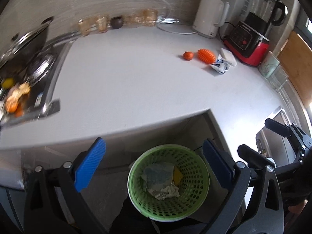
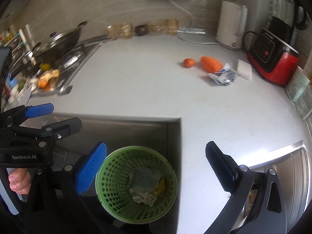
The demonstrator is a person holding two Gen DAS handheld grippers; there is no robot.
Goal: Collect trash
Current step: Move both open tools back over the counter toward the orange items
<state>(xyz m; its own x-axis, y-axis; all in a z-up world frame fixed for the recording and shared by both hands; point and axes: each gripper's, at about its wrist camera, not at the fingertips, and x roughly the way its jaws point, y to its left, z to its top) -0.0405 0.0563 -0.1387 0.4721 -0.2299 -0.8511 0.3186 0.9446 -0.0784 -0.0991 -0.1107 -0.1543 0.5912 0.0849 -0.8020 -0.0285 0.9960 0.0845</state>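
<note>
- White kitchen countertop [image 1: 136, 81] wraps round a notch, and in that notch, below counter level, stands a round green perforated plastic basket [image 1: 195, 200], the landmark for all that follows.
- Inside the basket lie a crumpled grey-blue wrapper [image 1: 158, 175], a yellow scrap [image 1: 177, 177] and a pale crumpled wad [image 1: 169, 191].
- Above the basket, the left gripper [image 1: 154, 167] has its blue-padded fingers [image 1: 90, 167] spread wide, nothing between them.
- Likewise above the basket, the right gripper [image 2: 156, 169] stands with its fingers spread wide and empty.
- Beyond the basket, far right on the counter, a crumpled blue-and-white foil packet [image 2: 222, 77] touches an orange ribbed oval ball [image 2: 211, 64]; a small orange fruit [image 2: 188, 62] sits just left of it, and a white sponge block [image 2: 244, 69] right of the packet.
- Far left of the basket, orange peel scraps [image 2: 47, 78] lie at a steel stovetop [image 2: 74, 58].
- Farthest back stand a white electric kettle [image 1: 209, 16] and a red-and-black blender [image 1: 251, 37].
</note>
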